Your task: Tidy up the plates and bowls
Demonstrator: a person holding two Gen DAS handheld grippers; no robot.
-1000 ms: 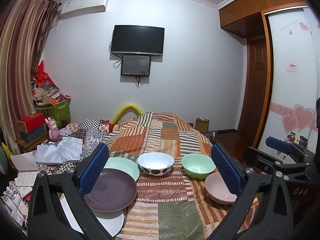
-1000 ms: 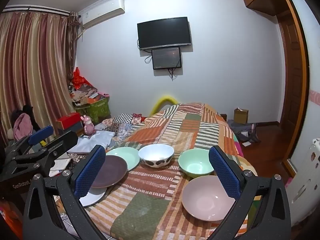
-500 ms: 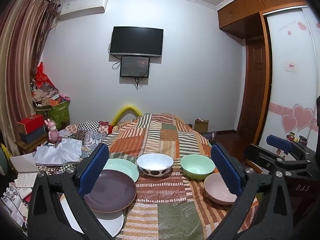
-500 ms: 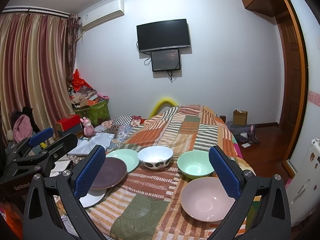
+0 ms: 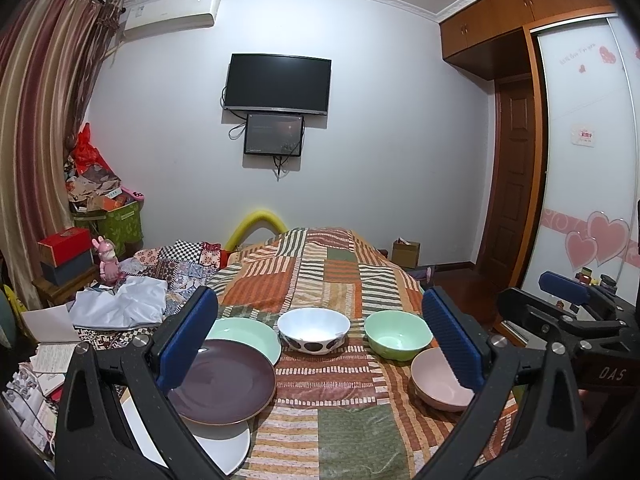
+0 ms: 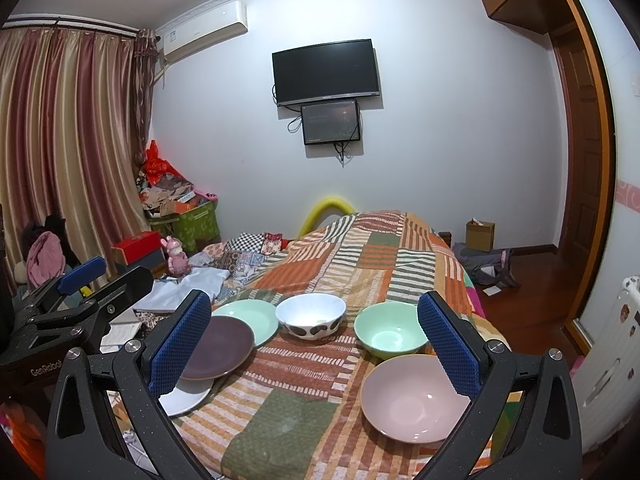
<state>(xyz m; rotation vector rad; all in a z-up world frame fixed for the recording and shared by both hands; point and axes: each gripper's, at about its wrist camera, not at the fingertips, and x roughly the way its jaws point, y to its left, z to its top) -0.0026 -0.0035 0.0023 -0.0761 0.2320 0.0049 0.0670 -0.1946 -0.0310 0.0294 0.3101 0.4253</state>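
On the patchwork bedspread [image 5: 344, 272] lie a purple plate [image 5: 228, 384], a mint plate [image 5: 244, 334] behind it and a white plate [image 5: 224, 446] under its near edge. To their right stand a white spotted bowl [image 5: 314, 330], a green bowl [image 5: 398, 340] and a pink bowl [image 5: 438, 384]. My left gripper [image 5: 320, 344] hovers open above the near end of the bed, holding nothing. My right gripper [image 6: 316, 348] is open too, with the pink bowl [image 6: 416, 396] by its right finger. Purple plate [image 6: 218, 346], spotted bowl [image 6: 310, 314] and green bowl [image 6: 390, 330] also show there.
Clothes and papers [image 5: 120, 304] pile up left of the bed, with boxes [image 5: 64, 248] and a pink toy [image 5: 108, 258]. A TV [image 5: 278, 84] hangs on the far wall. A wardrobe with heart stickers [image 5: 592, 200] and a door [image 5: 512, 180] stand right. The right gripper [image 5: 568, 304] shows at the left view's edge.
Both grippers have tilted slightly, so the dishes sit a little higher in the views. No dish has moved and both stay open.
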